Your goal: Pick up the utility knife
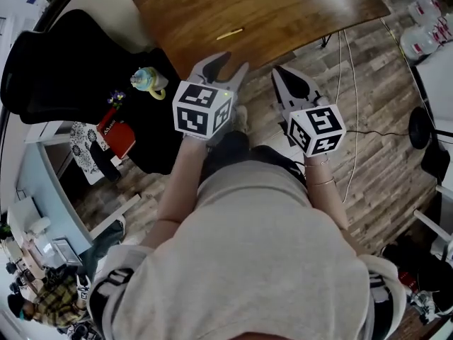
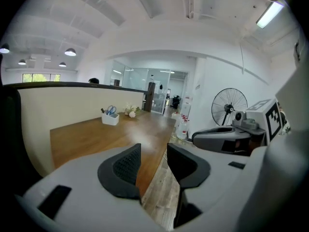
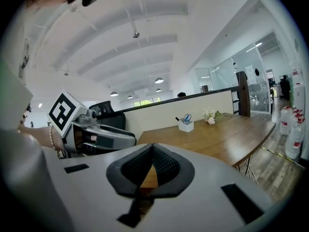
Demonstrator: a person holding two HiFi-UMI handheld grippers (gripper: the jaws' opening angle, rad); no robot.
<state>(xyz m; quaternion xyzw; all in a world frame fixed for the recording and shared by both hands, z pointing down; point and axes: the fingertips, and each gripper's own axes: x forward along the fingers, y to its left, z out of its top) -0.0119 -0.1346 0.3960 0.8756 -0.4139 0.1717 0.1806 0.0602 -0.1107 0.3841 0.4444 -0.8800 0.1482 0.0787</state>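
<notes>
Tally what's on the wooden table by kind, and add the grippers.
Yellow utility knife: 1
White holder with scissors: 1
Flower bunch: 1
Grippers: 2 (left gripper with jaws apart, right gripper with jaws together, both empty)
Total: 5

A: Table finish?
B: Brown wooden table top (image 1: 283, 13), 12 o'clock in the head view: visible grain, smooth, soft sheen. A pale reflection lies on it in the left gripper view.
A: Gripper bodies?
B: Grey left gripper (image 2: 153, 150) and grey right gripper (image 3: 152, 148): matt shells that look like plastic. Black jaw pads (image 2: 126, 166): finely ribbed, dull, rubber-like.
A: Anything else?
B: Grey-brown plank floor (image 1: 382, 140), 3 o'clock: wood-look, matt. Beige shirt (image 1: 262, 261), 6 o'clock: soft cloth, creased.
</notes>
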